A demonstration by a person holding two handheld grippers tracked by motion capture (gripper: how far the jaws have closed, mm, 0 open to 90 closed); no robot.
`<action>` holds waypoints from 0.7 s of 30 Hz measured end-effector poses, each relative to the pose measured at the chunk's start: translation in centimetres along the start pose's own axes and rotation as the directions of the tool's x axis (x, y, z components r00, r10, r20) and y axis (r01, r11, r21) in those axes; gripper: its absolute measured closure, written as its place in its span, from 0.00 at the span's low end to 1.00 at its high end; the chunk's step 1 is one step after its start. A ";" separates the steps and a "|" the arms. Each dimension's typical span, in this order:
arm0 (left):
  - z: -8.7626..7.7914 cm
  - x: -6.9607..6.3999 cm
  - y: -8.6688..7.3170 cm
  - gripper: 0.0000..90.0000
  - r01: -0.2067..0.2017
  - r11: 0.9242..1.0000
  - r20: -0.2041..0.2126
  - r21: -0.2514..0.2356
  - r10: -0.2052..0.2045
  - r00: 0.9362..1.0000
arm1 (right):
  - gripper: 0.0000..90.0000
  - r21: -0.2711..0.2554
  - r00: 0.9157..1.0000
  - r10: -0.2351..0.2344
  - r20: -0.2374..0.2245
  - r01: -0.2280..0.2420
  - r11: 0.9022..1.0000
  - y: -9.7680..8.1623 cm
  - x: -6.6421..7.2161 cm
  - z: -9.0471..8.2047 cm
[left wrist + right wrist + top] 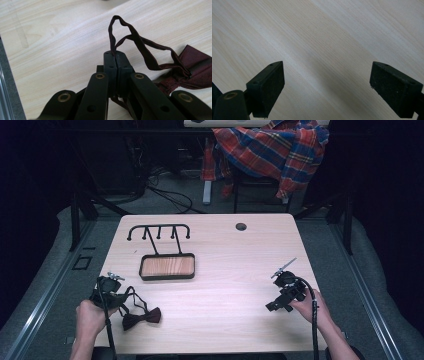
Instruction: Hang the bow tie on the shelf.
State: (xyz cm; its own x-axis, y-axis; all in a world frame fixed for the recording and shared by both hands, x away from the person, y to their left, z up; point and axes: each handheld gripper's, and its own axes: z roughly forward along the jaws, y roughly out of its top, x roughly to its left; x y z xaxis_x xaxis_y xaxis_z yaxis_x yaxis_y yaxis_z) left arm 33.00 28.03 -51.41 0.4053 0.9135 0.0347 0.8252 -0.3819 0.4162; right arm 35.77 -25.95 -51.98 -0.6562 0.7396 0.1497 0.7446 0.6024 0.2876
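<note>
A dark red bow tie (142, 317) lies near the table's front left corner, its thin neck strap (140, 45) looping up off the wood. My left gripper (115, 53) is shut on that strap, the two pads pressed together with the band pinched between them; the bow (192, 67) lies to the right of the jaws. In the high view the left gripper (112, 296) sits just left of the bow tie. My right gripper (274, 306) rests over bare wood at the front right, jaws wide open with nothing between them (327, 90).
A black rack with several hooks (159, 231) rises behind a small wooden tray (167, 267) at the table's left middle. A cable hole (241, 226) is at the far edge. Behind the table a plaid shirt (272, 147) hangs over a chair.
</note>
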 end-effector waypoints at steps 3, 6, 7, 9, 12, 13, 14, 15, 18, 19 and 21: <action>-0.2 0.0 0.0 0.99 0.001 1.000 -0.004 -0.016 -0.001 1.000 | 0.14 -0.002 1.000 0.000 0.000 0.000 1.000 0.0 0.0 0.0; -0.7 -0.2 0.1 0.99 0.001 0.999 -0.008 -0.042 -0.001 1.000 | 0.14 -0.002 1.000 -0.003 0.002 0.003 1.000 0.0 0.0 0.1; -0.9 -0.2 0.1 0.99 0.000 0.999 -0.010 -0.047 0.000 1.000 | 0.14 -0.002 1.000 -0.003 0.001 0.003 1.000 0.0 0.0 0.1; -1.1 -0.4 0.3 0.99 -0.006 0.998 -0.014 -0.065 0.005 1.000 | 0.14 0.003 1.000 0.003 0.000 -0.003 1.000 0.0 0.0 0.0; -1.5 -0.7 0.5 0.99 -0.014 0.996 -0.023 -0.091 0.012 1.000 | 0.14 0.003 1.000 0.000 0.001 0.000 1.000 -0.1 0.0 0.0; -1.7 -0.8 0.5 0.99 -0.016 0.995 -0.023 -0.101 0.014 1.000 | 0.14 0.002 1.000 0.001 0.000 -0.001 1.000 -0.1 0.0 0.0; -1.8 -0.8 0.6 0.99 -0.019 0.994 -0.027 -0.111 0.016 1.000 | 0.14 0.001 1.000 0.000 -0.001 0.000 1.000 -0.1 0.0 0.0; -2.0 -1.0 0.6 0.99 -0.022 0.992 -0.033 -0.124 0.018 0.999 | 0.14 0.002 1.000 0.000 -0.001 0.000 1.000 -0.1 0.0 0.0; -2.5 -1.3 0.8 0.99 -0.038 0.988 -0.046 -0.147 0.032 0.998 | 0.14 -0.001 1.000 0.004 -0.005 -0.004 1.000 -0.1 0.0 0.0; -2.6 -1.4 0.9 0.99 -0.041 0.987 -0.048 -0.153 0.034 0.998 | 0.14 -0.001 1.000 0.004 -0.005 -0.004 1.000 -0.1 0.0 0.0; -2.9 -1.5 1.1 0.99 -0.049 0.985 -0.051 -0.164 0.041 0.998 | 0.14 -0.001 1.000 0.004 -0.005 -0.004 1.000 -0.1 0.0 0.0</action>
State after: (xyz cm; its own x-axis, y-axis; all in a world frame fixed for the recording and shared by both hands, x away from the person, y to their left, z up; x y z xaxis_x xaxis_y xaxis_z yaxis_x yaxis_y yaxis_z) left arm 32.13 26.67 -48.39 0.4181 0.9031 0.0980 0.7285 -0.3978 0.5577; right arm 35.70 -26.01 -52.06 -0.6538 0.7405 0.1558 0.7471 0.5992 0.2877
